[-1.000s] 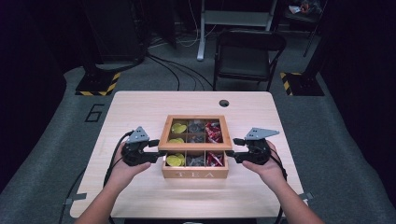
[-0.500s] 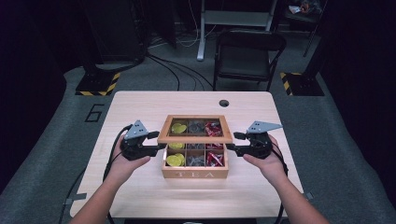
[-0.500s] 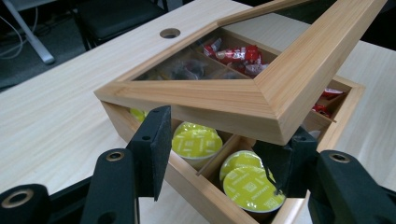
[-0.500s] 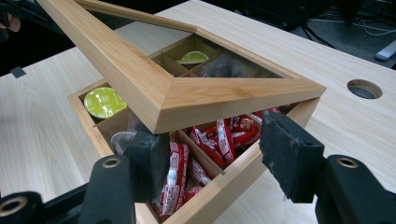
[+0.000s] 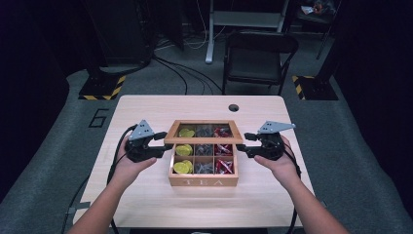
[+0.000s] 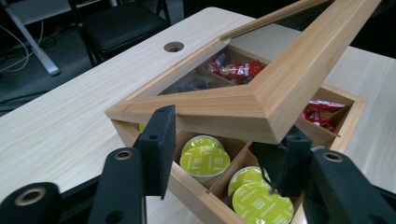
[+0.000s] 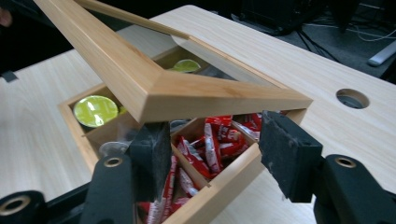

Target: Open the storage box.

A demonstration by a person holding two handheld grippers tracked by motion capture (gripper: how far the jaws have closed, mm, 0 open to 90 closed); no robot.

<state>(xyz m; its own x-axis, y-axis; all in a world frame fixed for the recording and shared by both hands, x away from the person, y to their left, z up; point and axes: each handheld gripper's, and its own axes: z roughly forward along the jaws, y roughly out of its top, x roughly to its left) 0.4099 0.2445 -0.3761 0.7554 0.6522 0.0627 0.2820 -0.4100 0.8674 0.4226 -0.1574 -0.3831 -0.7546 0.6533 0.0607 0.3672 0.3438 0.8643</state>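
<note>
Your L gripper (image 5: 163,144) jaws had just been closing round the lid (image 5: 203,140) corner; pinch or prop, couldn't tell. R gripper (image 5: 246,144) sat slack under the 3 o'clock corner. Lid had tilted higher than a sec ago, so the tea box (image 5: 203,182), mid-table (image 5: 156,107), was opening. Chair (image 5: 258,53) at 12; nothing blocked.

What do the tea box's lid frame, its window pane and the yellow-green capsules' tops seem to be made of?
Lid frame: pale wood with visible grain and mitred corners, matt finish. Window pane: clear glass or plastic, since the contents show through; which one is unclear. Capsule tops: probably printed foil, smooth with a slight sheen.
</note>
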